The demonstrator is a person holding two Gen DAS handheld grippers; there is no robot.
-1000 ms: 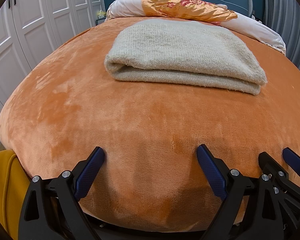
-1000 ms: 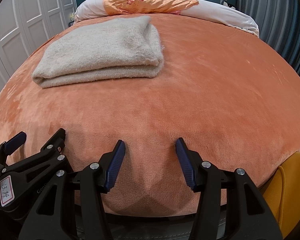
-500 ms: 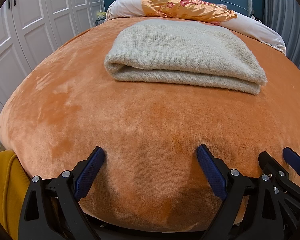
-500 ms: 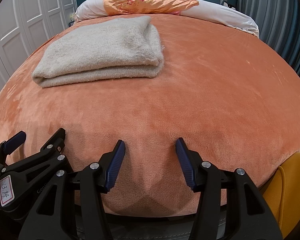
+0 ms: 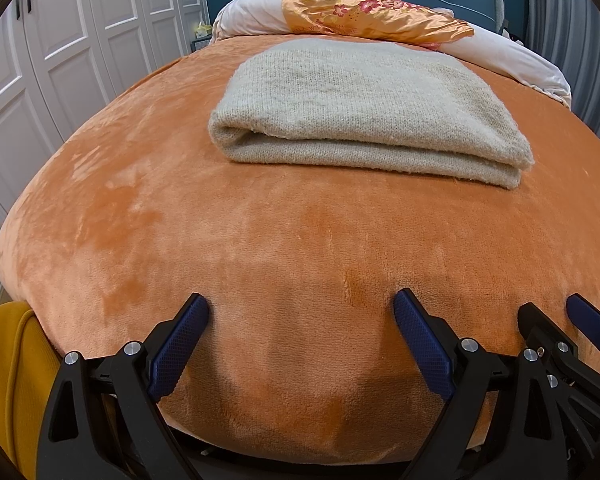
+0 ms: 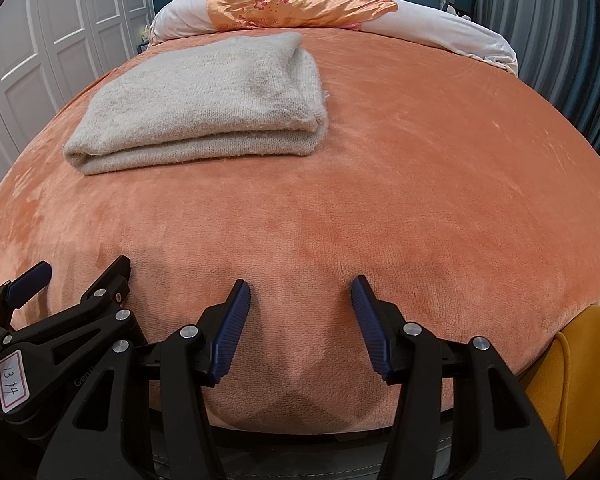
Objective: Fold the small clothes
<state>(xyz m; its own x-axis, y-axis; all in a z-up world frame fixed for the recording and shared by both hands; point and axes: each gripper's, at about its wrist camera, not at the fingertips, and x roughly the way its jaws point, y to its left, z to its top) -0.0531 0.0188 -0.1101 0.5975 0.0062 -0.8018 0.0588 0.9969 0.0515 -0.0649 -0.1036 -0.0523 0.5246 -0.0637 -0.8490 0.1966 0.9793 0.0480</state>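
A cream knitted garment [image 5: 364, 108] lies folded into a thick rectangle on the orange plush bedspread [image 5: 180, 208], in the middle of the bed. It also shows in the right wrist view [image 6: 208, 104], at the upper left. My left gripper [image 5: 300, 304] is open and empty, low over the near edge of the bed, well short of the garment. My right gripper [image 6: 300, 292] is open and empty, also at the near edge, beside the left one [image 6: 80, 280].
A white pillow with an orange floral satin cover [image 5: 364, 8] lies at the head of the bed against a blue headboard. White wardrobe doors [image 5: 60, 40] stand on the left. Yellow fabric [image 5: 4, 380] hangs below the bed's near edge on both sides.
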